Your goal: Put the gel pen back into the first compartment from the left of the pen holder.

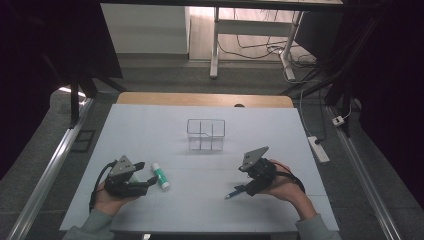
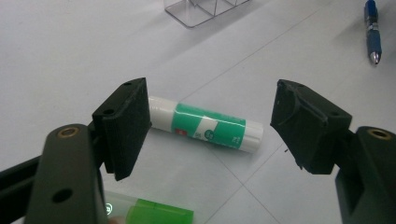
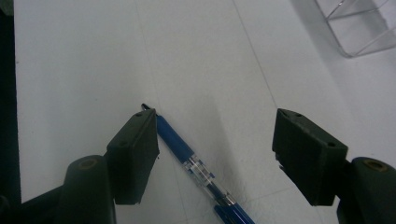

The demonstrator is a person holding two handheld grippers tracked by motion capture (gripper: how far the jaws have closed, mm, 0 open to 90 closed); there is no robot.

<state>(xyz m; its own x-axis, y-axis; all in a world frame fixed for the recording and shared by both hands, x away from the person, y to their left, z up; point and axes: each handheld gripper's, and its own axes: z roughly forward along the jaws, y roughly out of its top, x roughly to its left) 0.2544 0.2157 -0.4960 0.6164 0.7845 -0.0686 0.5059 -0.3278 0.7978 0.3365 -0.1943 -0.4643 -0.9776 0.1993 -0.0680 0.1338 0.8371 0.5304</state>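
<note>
A white and green glue stick (image 2: 209, 127) (image 1: 161, 175) lies on the white table just ahead of my left gripper (image 2: 210, 126) (image 1: 148, 181). That gripper is open, its jaws wide on either side of the stick without touching it. My right gripper (image 3: 215, 149) (image 1: 244, 189) is open too, low over a blue pen (image 3: 196, 170) (image 1: 233, 192). The pen lies flat between the jaws, close to the left one, untouched by the pads. In the left gripper view the blue pen (image 2: 372, 30) lies far off at the top right.
A clear plastic organiser (image 1: 205, 134) with compartments stands at the table's middle, beyond both grippers. Its corner is in the right gripper view (image 3: 359, 28) and the left gripper view (image 2: 201, 9). A green item (image 2: 159, 213) lies under the left gripper.
</note>
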